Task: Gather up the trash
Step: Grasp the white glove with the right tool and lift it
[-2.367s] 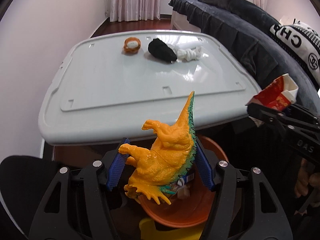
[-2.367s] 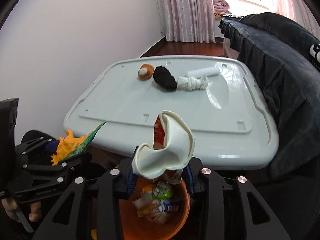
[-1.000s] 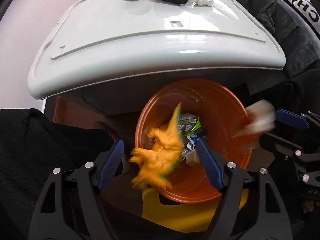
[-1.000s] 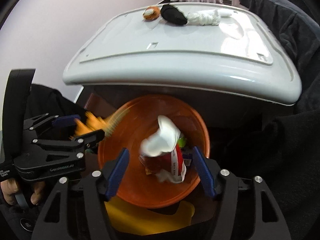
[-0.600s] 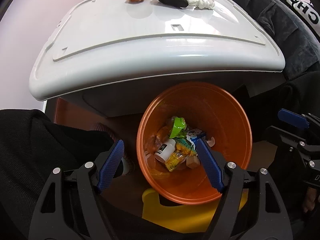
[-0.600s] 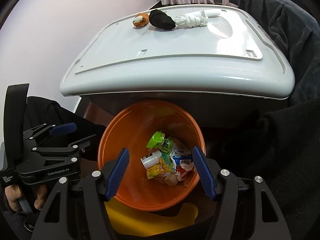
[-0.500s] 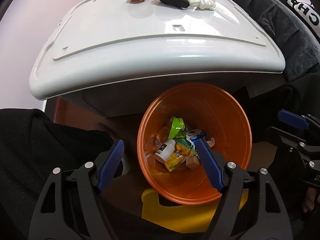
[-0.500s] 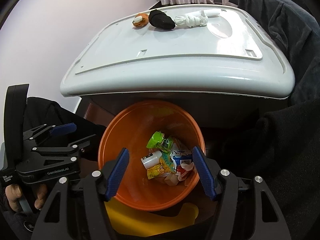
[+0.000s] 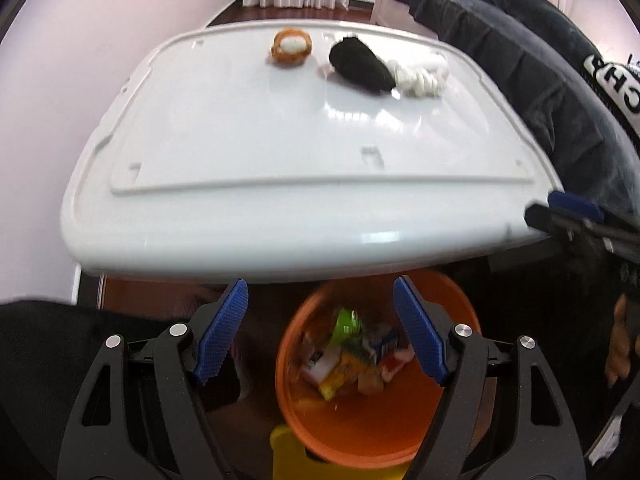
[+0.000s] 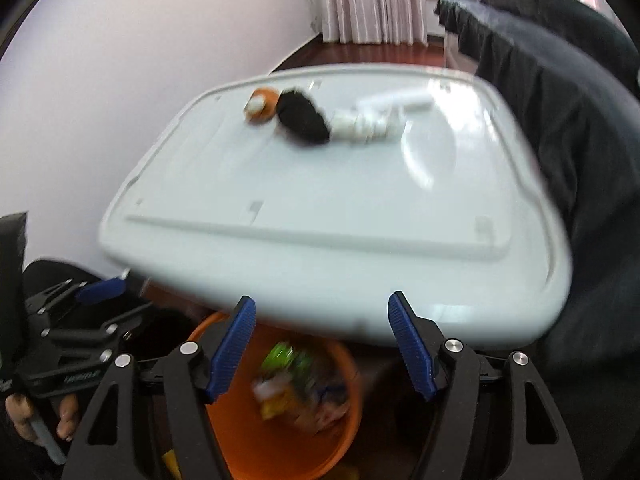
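An orange bin (image 9: pixel 360 440) stands below the near edge of a white table (image 9: pixel 260 140), with several wrappers and packets (image 9: pixel 352 356) lying inside. My left gripper (image 9: pixel 318 282) hangs open above the bin, nothing between its blue pads. My right gripper (image 10: pixel 320 300) is also over the bin (image 10: pixel 248 440); its jaws are opening and hold nothing. At the table's far end lie a small orange-and-white ball (image 9: pixel 291 47), a black bundle (image 9: pixel 360 67) and a white knotted cloth (image 9: pixel 420 78). The right wrist view is blurred.
A dark blanket over a sofa or bed (image 9: pixel 540 60) lines the table's right side; a pale wall runs along the left. A yellow object (image 9: pixel 288 452) sits under the bin. Black fabric (image 9: pixel 48 360) fills the lower left. My right gripper (image 9: pixel 556 210) shows at the right edge.
The orange dinosaur toy and the red-and-white paper carton dropped out of my grippers into the bin. Both grippers then rose and tilted up, so the table now fills the views.
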Action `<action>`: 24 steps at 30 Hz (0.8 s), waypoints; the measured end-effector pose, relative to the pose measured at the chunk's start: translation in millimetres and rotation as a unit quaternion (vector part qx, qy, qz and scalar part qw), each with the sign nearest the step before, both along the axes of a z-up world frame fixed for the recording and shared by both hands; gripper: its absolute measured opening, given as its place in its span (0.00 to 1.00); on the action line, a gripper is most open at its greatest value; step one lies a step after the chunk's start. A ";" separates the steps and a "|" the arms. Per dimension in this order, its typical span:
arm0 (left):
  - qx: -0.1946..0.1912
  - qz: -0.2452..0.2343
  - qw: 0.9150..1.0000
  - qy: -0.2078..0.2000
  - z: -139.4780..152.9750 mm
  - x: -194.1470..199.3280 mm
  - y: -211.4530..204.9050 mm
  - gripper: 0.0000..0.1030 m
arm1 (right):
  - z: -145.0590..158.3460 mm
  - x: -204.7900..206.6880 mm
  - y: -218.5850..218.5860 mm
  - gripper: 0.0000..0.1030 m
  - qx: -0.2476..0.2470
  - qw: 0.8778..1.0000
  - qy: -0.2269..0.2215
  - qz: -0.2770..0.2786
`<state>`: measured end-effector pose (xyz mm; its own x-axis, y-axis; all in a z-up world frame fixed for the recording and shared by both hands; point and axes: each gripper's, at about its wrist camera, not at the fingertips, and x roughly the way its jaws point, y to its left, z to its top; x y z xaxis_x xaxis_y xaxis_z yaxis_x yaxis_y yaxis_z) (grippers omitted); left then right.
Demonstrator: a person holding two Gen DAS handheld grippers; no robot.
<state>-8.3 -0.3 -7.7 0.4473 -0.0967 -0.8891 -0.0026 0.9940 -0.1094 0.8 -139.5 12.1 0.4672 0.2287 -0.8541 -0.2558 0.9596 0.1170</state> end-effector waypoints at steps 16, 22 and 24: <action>-0.019 -0.024 0.999 -0.041 -17.4 26.3 -6.7 0.71 | -30.8 183.7 32.3 0.68 -0.113 0.973 -0.024 0.199; -0.006 -0.036 0.999 -0.040 -21.0 24.6 -13.3 0.71 | -51.4 209.5 46.4 0.63 -0.141 0.955 0.001 0.261; -0.006 -0.037 0.999 -0.038 -22.9 24.8 -13.9 0.71 | -57.2 210.3 50.5 0.55 -0.154 0.948 0.012 0.278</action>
